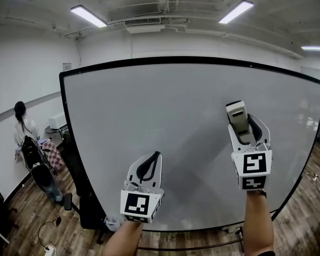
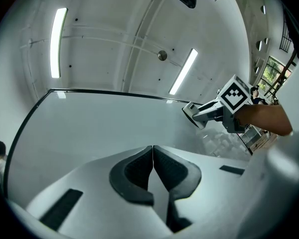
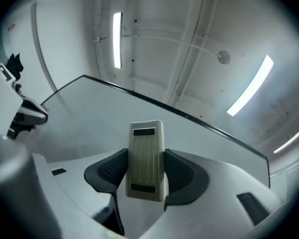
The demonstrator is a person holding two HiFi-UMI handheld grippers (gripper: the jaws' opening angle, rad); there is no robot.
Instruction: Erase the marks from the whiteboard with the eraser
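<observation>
Far left, a person [image 1: 24, 134] stands on the wood floor [image 1: 21, 207], back to the camera, well apart from the whiteboard [image 1: 170, 111]. The whiteboard is large and black-framed, standing upright and filling most of the head view. Ceiling lights [image 1: 88, 16] are lit above it.

The left tongs [image 2: 152, 152] are low and left of centre in front of the board, pointing at it. Their two dark pads are pressed together tip to tip. Whether the tips touch the board, cannot tell.

The right tongs [image 3: 145, 167] are higher up and to the right, well apart from the left tongs, also aimed at the board. They are clamped on the eraser [image 3: 146, 146]. The eraser is cream plastic with a ribbed back and stands lengthwise between the two pads, gripped on its long sides. Its lower end sits down between the pads and its upper end sticks out past the tips toward the board. In the left gripper view the eraser's far end lies at or just off the board surface; contact cannot be told.
</observation>
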